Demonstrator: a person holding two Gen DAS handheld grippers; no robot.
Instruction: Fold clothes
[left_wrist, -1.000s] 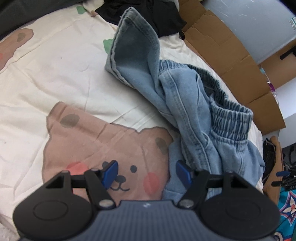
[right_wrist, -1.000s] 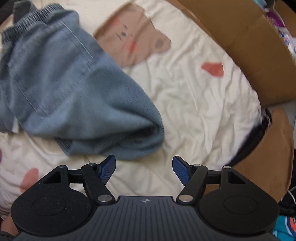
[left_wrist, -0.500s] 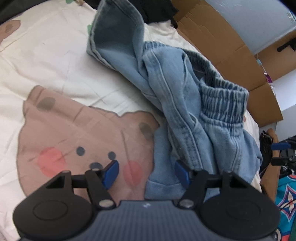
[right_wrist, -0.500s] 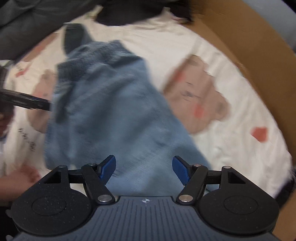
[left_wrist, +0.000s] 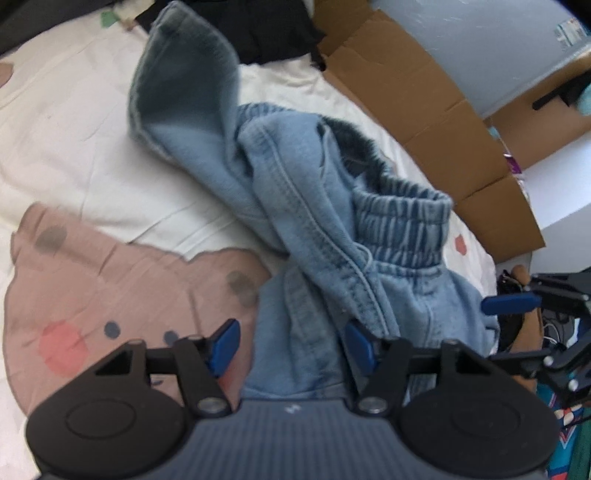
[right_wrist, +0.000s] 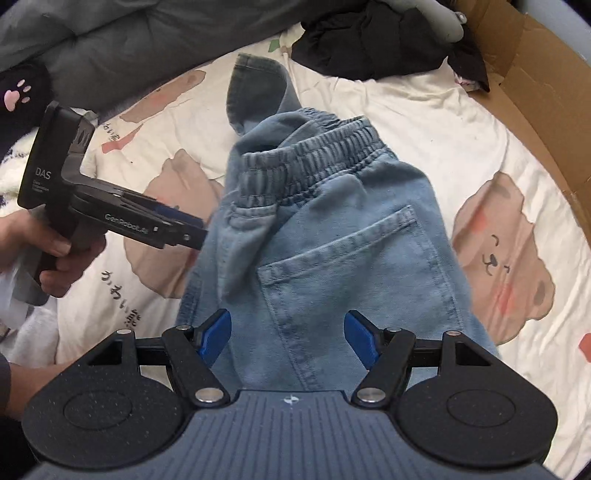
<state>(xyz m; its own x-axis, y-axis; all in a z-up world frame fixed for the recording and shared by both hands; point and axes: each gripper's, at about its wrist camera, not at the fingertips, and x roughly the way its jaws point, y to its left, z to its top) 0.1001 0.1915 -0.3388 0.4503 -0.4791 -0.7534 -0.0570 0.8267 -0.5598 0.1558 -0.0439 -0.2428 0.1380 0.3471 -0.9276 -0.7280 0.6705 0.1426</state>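
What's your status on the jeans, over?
Left gripper jaws closing around a jeans edge, not yet pinched. Right gripper open over the back pocket. Jeans bunched on the sheet. Nothing in the way.

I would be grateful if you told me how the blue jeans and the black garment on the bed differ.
The blue jeans are light denim; the black garment is dark. The jeans lie mid-bed, showing an elastic waistband and back pocket; the black garment sits at the far edge, its type unclear. The jeans lie between the tools; the black garment lies beyond them. Both are crumpled, unfolded.

Soft, even daylight; left view blurry w/ motion around jeans (left_wrist: 314, 229), right view sharp; fisheye-bent edges.
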